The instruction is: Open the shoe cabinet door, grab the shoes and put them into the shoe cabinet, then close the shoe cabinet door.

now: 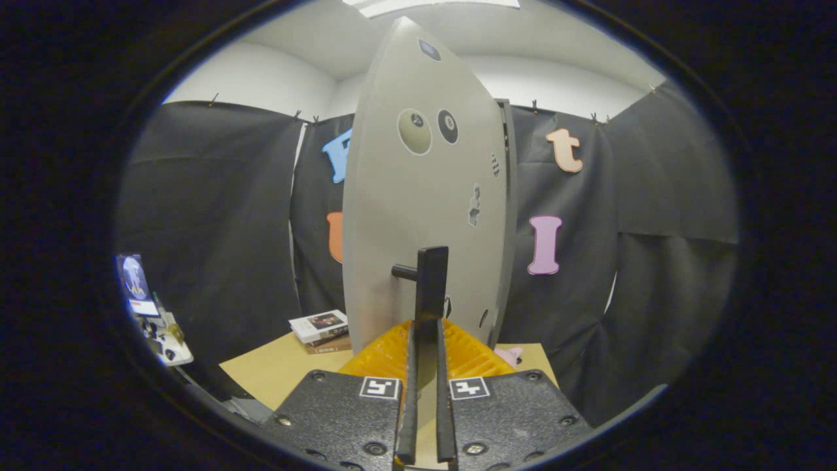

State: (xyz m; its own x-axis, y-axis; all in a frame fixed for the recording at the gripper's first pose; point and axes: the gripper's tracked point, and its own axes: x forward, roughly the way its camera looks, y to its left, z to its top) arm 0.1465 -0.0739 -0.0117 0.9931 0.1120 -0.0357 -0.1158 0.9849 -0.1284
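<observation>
The one view rides on the gripper [425, 340], low and just above the tan tabletop [274, 373], looking forward along the two fingers, which close on the dark upright bar handle [431, 281] of the pale grey cabinet door [418, 209]. It faces that door from very close, so the curved-looking panel rises right ahead, and the black cloth booth wall [209, 216] stands farther back on both sides. Being a fisheye, it also takes in the white ceiling [314, 46] above and a small stack of books [320, 327] beside the door
</observation>
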